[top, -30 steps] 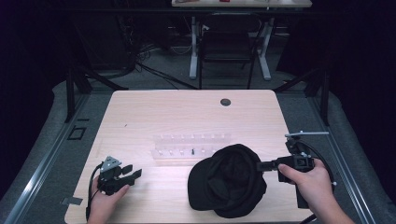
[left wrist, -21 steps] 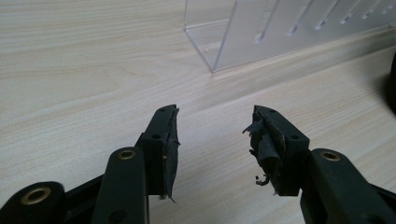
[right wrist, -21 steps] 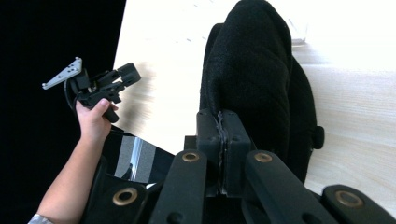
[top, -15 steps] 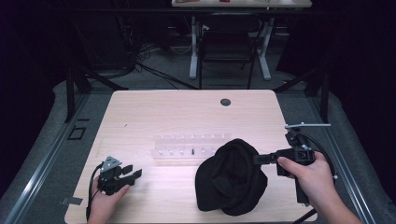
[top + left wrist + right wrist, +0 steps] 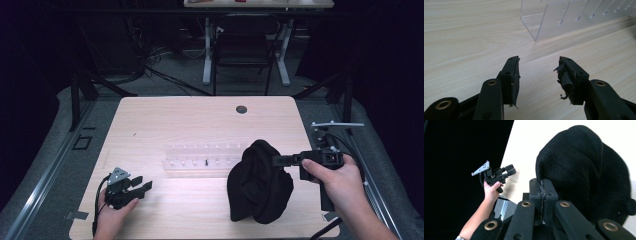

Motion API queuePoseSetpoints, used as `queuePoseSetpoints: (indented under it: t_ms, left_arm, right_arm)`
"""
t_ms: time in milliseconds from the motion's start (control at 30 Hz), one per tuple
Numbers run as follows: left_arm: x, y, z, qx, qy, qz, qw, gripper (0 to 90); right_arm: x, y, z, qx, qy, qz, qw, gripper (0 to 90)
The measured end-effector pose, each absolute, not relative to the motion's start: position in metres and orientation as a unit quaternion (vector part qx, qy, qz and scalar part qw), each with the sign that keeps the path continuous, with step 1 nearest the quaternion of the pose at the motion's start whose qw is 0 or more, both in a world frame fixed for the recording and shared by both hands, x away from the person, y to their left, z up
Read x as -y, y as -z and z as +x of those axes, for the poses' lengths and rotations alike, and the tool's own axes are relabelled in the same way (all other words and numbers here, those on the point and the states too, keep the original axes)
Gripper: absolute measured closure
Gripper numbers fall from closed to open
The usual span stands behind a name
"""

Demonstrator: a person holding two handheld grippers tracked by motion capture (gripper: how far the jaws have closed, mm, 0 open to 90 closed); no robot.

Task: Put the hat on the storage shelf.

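Black hat [image 5: 259,182] bunched higher (right gripper [image 5: 278,159] clamped)

Our count of what sits on and around the table

We count one wooden table [image 5: 165,120], one black knit hat [image 5: 259,182], one clear slotted rack [image 5: 200,156], two grippers, left [image 5: 141,184] and right [image 5: 276,159], and one chair [image 5: 243,45] beyond the table.

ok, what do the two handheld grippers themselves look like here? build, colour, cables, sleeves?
Both are black. The left gripper carries a grey three-cornered plate with small holes on top and trails a black cable. In its own view the jaws are flat black bars with brass-coloured rivets and frayed black tape on the pads. The right gripper has the same linkage with brass rivets and a black cable. Both forearms are bare, no sleeves.
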State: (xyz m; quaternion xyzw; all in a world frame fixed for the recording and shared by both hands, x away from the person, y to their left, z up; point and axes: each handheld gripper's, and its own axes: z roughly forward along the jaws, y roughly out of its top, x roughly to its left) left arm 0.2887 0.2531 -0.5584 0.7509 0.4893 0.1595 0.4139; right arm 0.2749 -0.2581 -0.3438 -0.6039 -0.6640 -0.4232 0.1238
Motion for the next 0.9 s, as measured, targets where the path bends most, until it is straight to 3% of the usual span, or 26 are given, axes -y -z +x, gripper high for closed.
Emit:
queuePoseSetpoints:
  t_ms: [900]
  left_arm:
    - [-0.251,0.558,0.288,-0.483,-0.171,0.751,0.416,52.0]
  right_arm:
    - [0.259,0.305,0.288,0.644,0.482,-0.584,0.109,89.0]
